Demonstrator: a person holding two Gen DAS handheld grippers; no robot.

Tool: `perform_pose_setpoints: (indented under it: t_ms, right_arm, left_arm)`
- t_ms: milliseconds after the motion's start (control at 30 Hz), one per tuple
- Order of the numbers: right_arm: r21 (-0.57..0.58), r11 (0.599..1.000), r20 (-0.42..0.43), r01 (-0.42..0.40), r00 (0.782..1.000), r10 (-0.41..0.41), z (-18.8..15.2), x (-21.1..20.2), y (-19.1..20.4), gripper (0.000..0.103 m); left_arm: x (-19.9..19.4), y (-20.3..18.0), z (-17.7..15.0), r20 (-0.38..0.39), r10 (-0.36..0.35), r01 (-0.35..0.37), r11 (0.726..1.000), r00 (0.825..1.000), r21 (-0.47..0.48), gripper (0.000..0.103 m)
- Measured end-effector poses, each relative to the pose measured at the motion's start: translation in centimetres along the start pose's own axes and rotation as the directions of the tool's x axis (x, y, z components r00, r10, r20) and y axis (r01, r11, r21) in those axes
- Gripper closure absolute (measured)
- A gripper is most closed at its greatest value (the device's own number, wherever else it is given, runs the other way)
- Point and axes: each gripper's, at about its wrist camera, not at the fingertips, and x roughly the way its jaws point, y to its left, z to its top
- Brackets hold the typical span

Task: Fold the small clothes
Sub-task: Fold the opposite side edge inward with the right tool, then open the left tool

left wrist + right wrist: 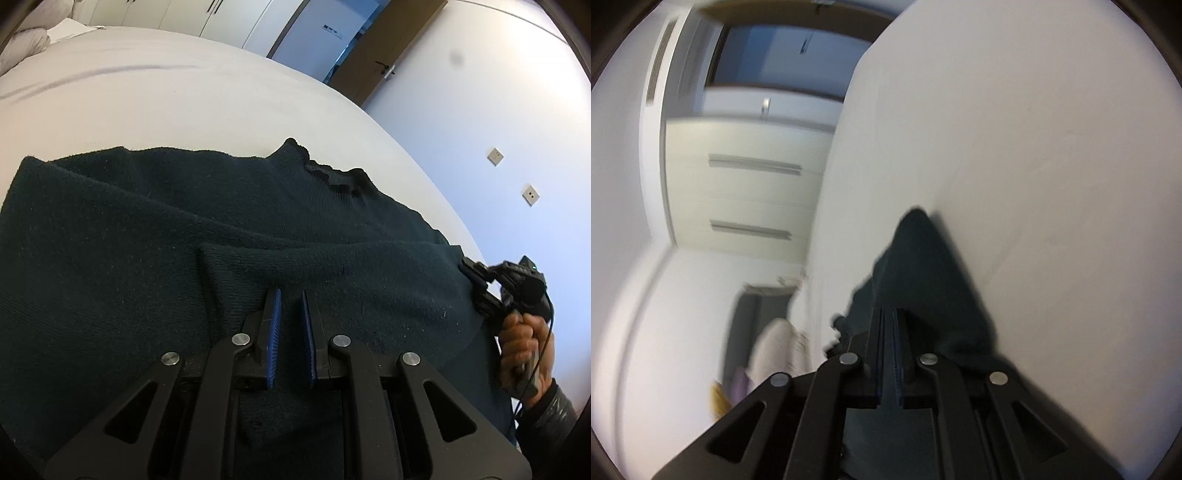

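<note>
A dark knit sweater [147,236] lies spread on the white bed [184,99], collar toward the far edge, with one sleeve [332,258] folded across its body. My left gripper [291,295] hovers over the sweater's middle, jaws slightly apart with nothing between them. My right gripper [892,314] is shut on the sweater's edge [923,266], seen in the blurred right wrist view. It also shows in the left wrist view [471,275] at the sweater's right edge, held by a hand.
The bed's right edge [424,166] curves close to the sweater. A white wall with two sockets [495,157] and a brown door [391,48] lie beyond. Pillows [26,44] sit at the far left. White wardrobes [746,184] appear in the right wrist view.
</note>
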Motion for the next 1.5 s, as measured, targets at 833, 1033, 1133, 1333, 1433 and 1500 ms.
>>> perform_pose_setpoints:
  t_ms: [833, 1033, 1133, 1333, 1433, 1500]
  right_arm:
    - [-0.244, 0.968, -0.131, 0.053, 0.988, -0.087, -17.6, -8.1, 1.7, 0.039]
    - [-0.242, 0.969, -0.143, 0.053, 0.986, -0.089, -19.5, -12.5, 0.7, 0.038]
    - [-0.296, 0.955, -0.146, 0.018, 0.987, -0.064, -21.7, -14.8, 2.5, 0.031]
    - [-0.310, 0.950, -0.187, -0.047, 0.982, -0.012, -25.9, -15.3, 2.9, 0.019]
    - [-0.324, 0.946, -0.185, -0.020, 0.982, -0.042, -27.2, -15.5, 1.4, 0.028]
    - [-0.344, 0.939, -0.186, -0.002, 0.980, -0.066, -27.8, -16.2, 1.0, 0.032]
  left_arm:
    - [-10.9, 7.1, -4.8, -0.002, 0.110, -0.107, 0.968, 0.994, -0.227, 0.091]
    - [-15.0, 4.9, -7.1, -0.007, 0.237, -0.236, 0.962, 0.971, -0.139, 0.091]
    - [-18.5, 0.5, -9.8, 0.064, 0.271, -0.270, 0.962, 0.960, -0.026, 0.090]
    - [-21.3, -8.1, -17.9, 0.174, 0.248, -0.289, 0.918, 0.953, 0.273, 0.004]
    - [-20.7, -9.2, -21.6, 0.112, 0.259, -0.282, 0.897, 0.959, 0.340, 0.003]
    - [-20.7, -8.6, -23.1, 0.080, 0.275, -0.286, 0.904, 0.958, 0.318, 0.004]
